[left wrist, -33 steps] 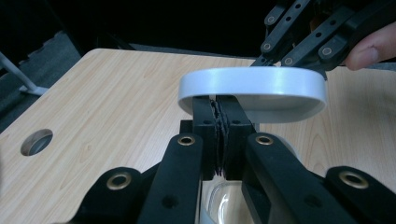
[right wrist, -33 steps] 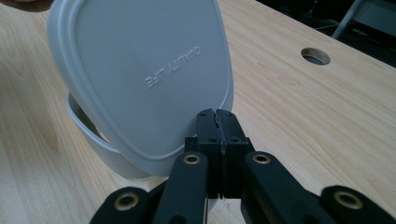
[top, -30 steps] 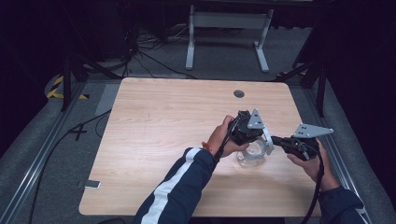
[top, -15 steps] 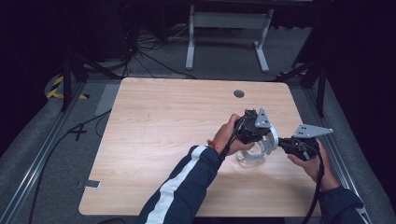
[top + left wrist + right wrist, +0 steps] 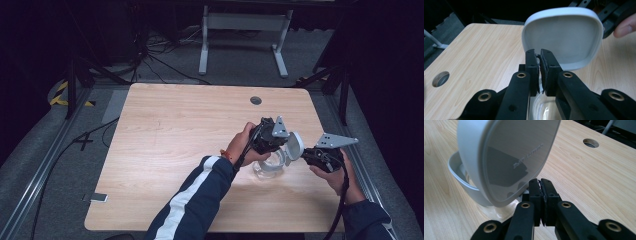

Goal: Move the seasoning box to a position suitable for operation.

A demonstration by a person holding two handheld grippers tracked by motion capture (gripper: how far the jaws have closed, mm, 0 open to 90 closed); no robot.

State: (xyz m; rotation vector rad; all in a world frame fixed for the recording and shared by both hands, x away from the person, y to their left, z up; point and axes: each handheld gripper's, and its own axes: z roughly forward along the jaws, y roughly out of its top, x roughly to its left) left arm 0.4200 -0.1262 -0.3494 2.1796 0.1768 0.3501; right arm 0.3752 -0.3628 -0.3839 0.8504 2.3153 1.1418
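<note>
A small clear container (image 5: 267, 169) stands on the wooden table (image 5: 190, 130) near its right side. Its white-rimmed grey lid (image 5: 295, 145) stands tipped up over it. My left gripper (image 5: 276, 151) comes in from the left and is shut on the container's thin clear rim, as the left gripper view (image 5: 539, 56) shows, with the lid's inside (image 5: 564, 37) just beyond. My right gripper (image 5: 303, 152) reaches in from the right. Its jaws (image 5: 539, 182) are pressed together at the lid's lower edge (image 5: 509, 152), above the container (image 5: 464, 180).
A round cable hole (image 5: 256, 100) lies in the tabletop behind the container. A phone-like object (image 5: 96, 198) rests at the table's front left edge. Cables and a white stand (image 5: 242, 30) are on the floor beyond the table.
The left gripper has shifted slightly to the right. The lid has swung up further from the container. The right hand has barely moved.
</note>
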